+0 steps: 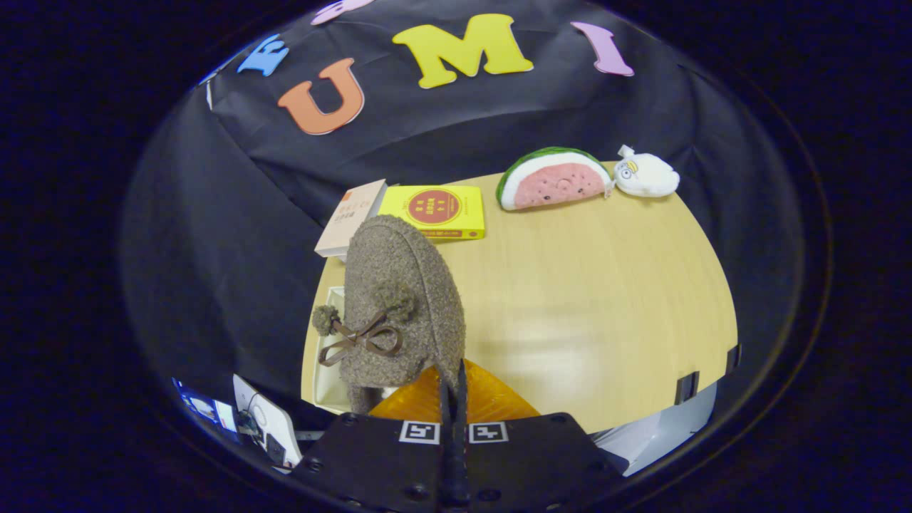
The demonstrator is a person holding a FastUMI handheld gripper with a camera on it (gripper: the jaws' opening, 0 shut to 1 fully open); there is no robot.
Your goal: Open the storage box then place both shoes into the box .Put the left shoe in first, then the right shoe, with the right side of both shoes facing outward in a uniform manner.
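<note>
2 fingers of the tongs [454,388] pinch the brown fuzzy shoe [402,299] at its rim, narrow. It hangs lifted, long axis running away from them, toe toward the books [432,211], over the table [605,306].

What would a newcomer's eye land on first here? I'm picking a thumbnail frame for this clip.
First the fuzzy brown shoe with a bow and pompoms, standing on end just ahead of the gripper, whose fingers are pinched together on its edge. Then the watermelon plush and white plush toy at the table's far edge.
</note>
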